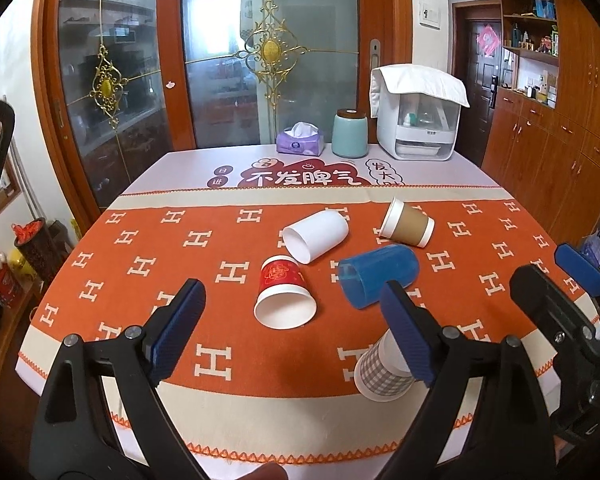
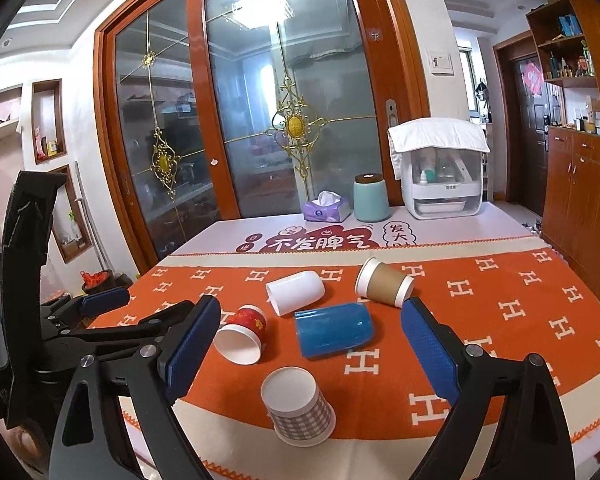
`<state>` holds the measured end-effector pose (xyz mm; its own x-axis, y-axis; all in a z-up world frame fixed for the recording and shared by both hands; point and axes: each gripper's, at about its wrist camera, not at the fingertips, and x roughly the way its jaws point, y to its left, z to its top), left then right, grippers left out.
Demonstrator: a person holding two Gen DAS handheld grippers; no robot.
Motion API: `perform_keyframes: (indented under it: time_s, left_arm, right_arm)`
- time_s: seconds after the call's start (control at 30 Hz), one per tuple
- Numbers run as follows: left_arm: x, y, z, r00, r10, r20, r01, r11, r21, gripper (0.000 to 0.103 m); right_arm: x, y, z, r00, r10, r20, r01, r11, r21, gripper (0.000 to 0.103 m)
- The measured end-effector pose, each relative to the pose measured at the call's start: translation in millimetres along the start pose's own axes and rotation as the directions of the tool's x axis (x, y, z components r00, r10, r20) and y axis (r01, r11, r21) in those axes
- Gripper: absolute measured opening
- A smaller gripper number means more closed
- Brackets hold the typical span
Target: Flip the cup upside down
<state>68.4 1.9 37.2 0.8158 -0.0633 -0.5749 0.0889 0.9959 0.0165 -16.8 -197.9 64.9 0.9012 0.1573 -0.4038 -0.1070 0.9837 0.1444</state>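
Note:
Several cups lie on the orange H-pattern cloth (image 1: pixel 140 248). A red paper cup (image 1: pixel 284 292) (image 2: pixel 242 334), a white cup (image 1: pixel 315 236) (image 2: pixel 295 292), a blue plastic cup (image 1: pixel 378 276) (image 2: pixel 332 330) and a brown-sleeved cup (image 1: pixel 407 223) (image 2: pixel 384 282) lie on their sides. A grey checked cup (image 1: pixel 380 372) (image 2: pixel 298 408) stands upside down near the front edge. My left gripper (image 1: pixel 296 328) is open and empty above the front of the table. My right gripper (image 2: pixel 310 350) is open and empty, hovering over the checked cup; it also shows in the left wrist view (image 1: pixel 556 280).
A purple tissue box (image 1: pixel 300 142), a teal canister (image 1: pixel 350 133) and a white appliance under a towel (image 1: pixel 418 120) stand at the table's far edge. Glass sliding doors are behind it. Wooden cabinets (image 1: pixel 548 152) stand to the right.

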Motion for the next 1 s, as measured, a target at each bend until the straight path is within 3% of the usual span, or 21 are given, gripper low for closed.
perform_keyframes:
  time_s: [1.0]
  left_arm:
    - [7.3, -0.1, 0.8, 1.0, 0.0, -0.009, 0.0, 1.0, 0.01, 0.088]
  right_arm:
    - [8.6, -1.7, 1.8, 1.0, 0.001, -0.015, -0.001, 1.0, 0.015, 0.093]
